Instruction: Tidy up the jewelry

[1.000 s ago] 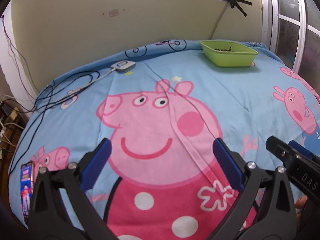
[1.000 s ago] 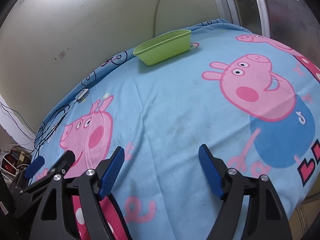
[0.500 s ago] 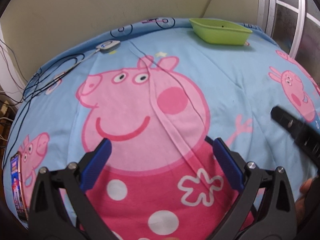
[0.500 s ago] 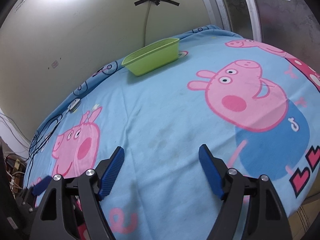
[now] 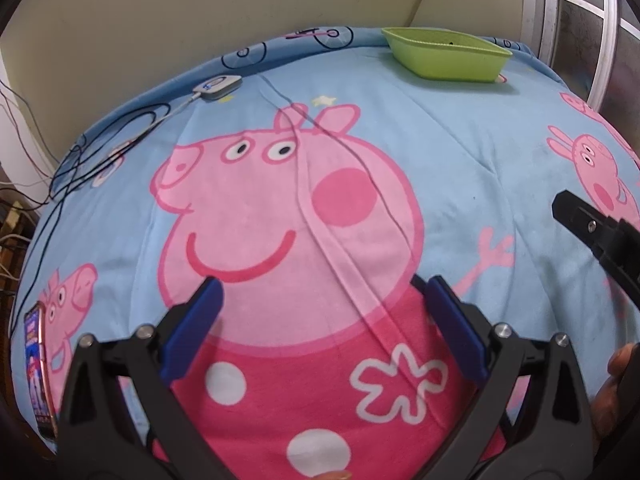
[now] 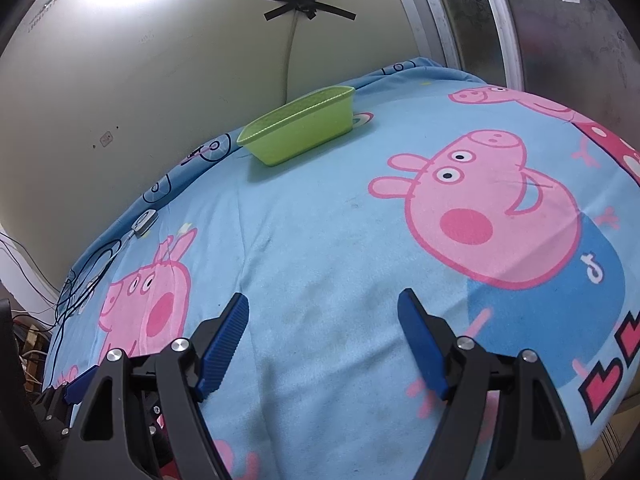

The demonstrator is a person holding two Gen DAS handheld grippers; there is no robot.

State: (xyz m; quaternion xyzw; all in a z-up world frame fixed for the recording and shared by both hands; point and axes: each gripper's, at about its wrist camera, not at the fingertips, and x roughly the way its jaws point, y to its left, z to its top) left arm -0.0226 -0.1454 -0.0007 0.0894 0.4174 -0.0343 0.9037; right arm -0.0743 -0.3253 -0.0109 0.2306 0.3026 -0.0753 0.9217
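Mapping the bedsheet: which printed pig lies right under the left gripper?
The big pink-dressed pig under the left gripper; the other pig prints sit at the edges.

I see a bed (image 5: 460,168) under a cartoon-pig sheet, carrying a green tray (image 5: 448,60), a cabled device (image 5: 218,86) and a phone (image 5: 38,372).

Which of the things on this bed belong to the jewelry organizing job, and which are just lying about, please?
Part of the job:
- green tray at the far edge
- left gripper, open, empty
- right gripper, open, empty

Just lying about:
- phone at the bed's left edge
- small white device with its cable
- black cables
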